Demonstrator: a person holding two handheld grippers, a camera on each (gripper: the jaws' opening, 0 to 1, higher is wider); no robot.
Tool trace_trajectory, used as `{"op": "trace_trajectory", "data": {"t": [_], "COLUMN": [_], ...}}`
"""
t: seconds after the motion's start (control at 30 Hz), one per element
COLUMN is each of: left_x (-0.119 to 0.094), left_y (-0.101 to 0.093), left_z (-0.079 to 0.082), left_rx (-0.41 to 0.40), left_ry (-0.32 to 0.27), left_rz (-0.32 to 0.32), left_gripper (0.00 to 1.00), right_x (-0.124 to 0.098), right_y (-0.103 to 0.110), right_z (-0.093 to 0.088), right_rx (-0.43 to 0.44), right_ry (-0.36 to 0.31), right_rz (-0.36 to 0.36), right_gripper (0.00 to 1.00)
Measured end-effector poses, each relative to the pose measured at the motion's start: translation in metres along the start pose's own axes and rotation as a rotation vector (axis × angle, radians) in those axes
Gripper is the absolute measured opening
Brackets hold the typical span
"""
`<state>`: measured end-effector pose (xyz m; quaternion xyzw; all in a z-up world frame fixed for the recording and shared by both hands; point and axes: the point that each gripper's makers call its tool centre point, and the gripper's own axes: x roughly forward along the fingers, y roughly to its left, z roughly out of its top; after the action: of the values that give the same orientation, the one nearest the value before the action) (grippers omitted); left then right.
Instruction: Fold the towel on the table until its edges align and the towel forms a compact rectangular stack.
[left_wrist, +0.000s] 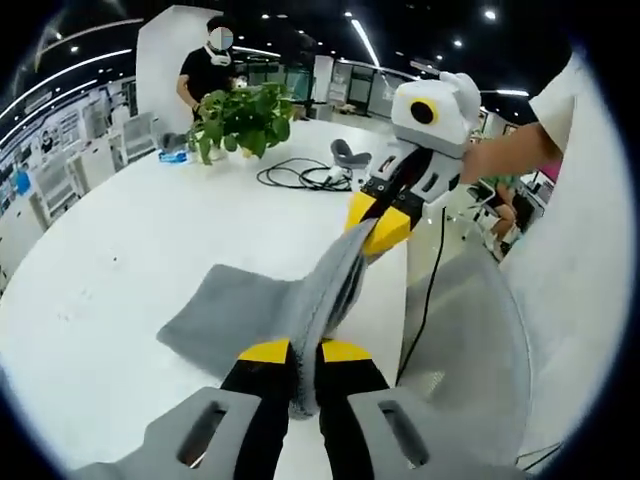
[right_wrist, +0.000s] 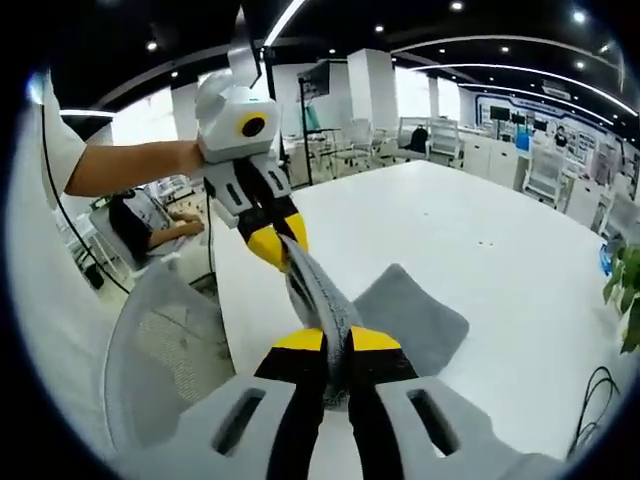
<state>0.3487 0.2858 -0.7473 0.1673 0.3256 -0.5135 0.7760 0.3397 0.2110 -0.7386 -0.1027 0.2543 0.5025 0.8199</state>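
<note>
Both grippers pinch one edge of the towel, held taut between them.

The left gripper (left_wrist: 304, 352) and right gripper (right_wrist: 336, 340) are each closed tight on the grey towel (left_wrist: 235, 315); its free part lies on the white surface (left_wrist: 110, 270). The left gripper view takes in a plant (left_wrist: 240, 118), coiled cable (left_wrist: 300, 177) and a standing person (left_wrist: 207, 70); the right gripper view shows a mesh chair (right_wrist: 165, 345).
</note>
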Motion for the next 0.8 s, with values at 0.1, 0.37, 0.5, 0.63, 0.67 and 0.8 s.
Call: {"op": "trace_trajectory", "data": {"t": [0.1, 0.37, 0.5, 0.63, 0.67, 0.8], "left_x": [0.004, 0.013, 0.015, 0.021, 0.022, 0.027], "left_y": [0.011, 0.034, 0.046, 0.058, 0.059, 0.066], "left_z": [0.001, 0.0, 0.004, 0.006, 0.005, 0.003], "left_rx": [0.011, 0.022, 0.027, 0.052, 0.062, 0.059], "left_ry": [-0.004, 0.013, 0.001, 0.011, 0.021, 0.031], "left_rz": [0.034, 0.074, 0.115, 0.157, 0.161, 0.168], "left_gripper": [0.09, 0.09, 0.09, 0.09, 0.09, 0.09], "right_x": [0.007, 0.021, 0.025, 0.031, 0.033, 0.04], "right_y": [-0.012, -0.033, -0.041, -0.052, -0.055, -0.065], "right_z": [0.002, 0.007, 0.009, 0.011, 0.011, 0.008], "right_rx": [0.018, 0.014, 0.023, 0.036, 0.036, 0.041], "right_ry": [0.001, 0.033, 0.031, 0.035, 0.039, 0.062], "right_rz": [-0.015, -0.042, -0.053, -0.077, -0.081, -0.104], "right_gripper": [0.05, 0.05, 0.05, 0.05, 0.05, 0.05]}}
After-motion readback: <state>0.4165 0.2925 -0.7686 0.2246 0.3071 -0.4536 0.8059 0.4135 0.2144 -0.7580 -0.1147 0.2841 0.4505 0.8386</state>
